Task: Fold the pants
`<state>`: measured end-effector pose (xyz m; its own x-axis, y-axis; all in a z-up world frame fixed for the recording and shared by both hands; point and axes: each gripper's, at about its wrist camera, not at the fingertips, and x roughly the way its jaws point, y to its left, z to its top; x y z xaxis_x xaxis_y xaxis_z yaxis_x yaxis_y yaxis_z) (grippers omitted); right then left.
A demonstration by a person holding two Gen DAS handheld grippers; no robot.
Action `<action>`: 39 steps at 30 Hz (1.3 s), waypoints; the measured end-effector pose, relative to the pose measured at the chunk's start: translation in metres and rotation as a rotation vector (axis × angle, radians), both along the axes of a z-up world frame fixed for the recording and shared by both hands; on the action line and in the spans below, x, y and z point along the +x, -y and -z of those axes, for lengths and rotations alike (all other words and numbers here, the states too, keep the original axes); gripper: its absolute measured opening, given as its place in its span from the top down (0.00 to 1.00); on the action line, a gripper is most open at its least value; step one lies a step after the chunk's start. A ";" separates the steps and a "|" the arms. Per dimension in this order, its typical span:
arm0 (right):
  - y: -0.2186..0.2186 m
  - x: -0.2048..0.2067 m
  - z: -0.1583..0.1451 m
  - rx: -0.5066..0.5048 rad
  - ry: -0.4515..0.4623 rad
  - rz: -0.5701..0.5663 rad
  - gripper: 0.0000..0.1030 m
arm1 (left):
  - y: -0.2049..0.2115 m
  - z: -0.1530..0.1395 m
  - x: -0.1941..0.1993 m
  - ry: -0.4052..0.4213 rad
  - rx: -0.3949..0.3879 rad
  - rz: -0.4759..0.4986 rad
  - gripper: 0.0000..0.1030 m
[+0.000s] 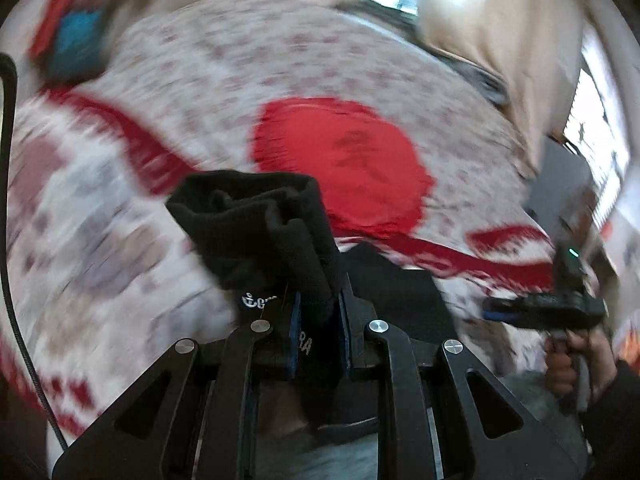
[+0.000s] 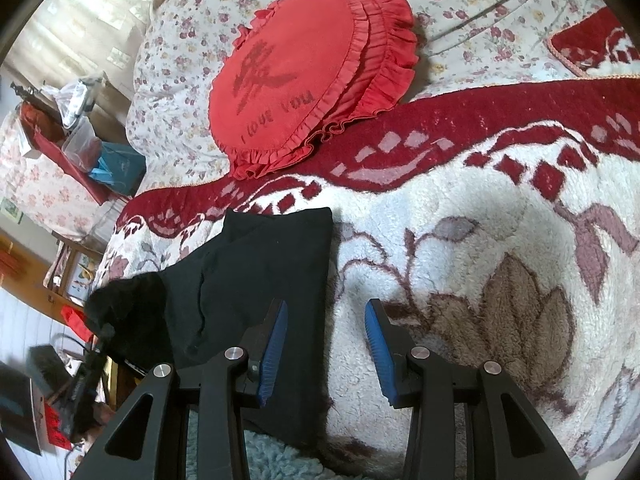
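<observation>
Black pants [image 2: 260, 272] lie on the fleece blanket [image 2: 480, 232], partly folded, their right edge straight. My left gripper [image 1: 319, 320] is shut on a bunched end of the pants [image 1: 256, 220] and holds it lifted off the bed; the left wrist view is blurred. In the right wrist view that lifted bunch [image 2: 124, 304] shows at the lower left. My right gripper [image 2: 326, 340] stands open over the blanket with nothing between its blue pads. Its left finger [image 2: 272, 344] overlaps the pants' right edge. The right gripper [image 1: 540, 308] and the hand holding it [image 1: 576, 360] also show at the right of the left wrist view.
A round red frilled cushion [image 2: 288, 80] lies beyond the pants on a floral sheet [image 2: 192, 40]. The blanket's red patterned border [image 2: 480, 112] runs across the bed. Left of the bed stands cluttered furniture with a clear container [image 2: 82, 142] and a blue object [image 2: 120, 166].
</observation>
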<state>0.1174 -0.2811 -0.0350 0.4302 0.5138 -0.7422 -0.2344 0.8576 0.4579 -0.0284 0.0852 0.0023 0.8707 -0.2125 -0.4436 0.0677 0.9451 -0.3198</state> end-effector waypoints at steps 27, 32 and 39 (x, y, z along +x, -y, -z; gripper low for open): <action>0.012 -0.004 -0.007 0.047 0.002 0.030 0.62 | 0.181 0.010 0.035 -0.204 0.555 0.732 0.77; 0.014 -0.001 -0.007 0.057 0.001 0.033 0.62 | 0.139 -0.021 0.012 -0.142 0.241 0.698 0.66; -0.027 -0.017 -0.039 0.042 0.175 -0.248 0.62 | 0.021 0.004 0.012 -0.229 -0.259 0.340 0.68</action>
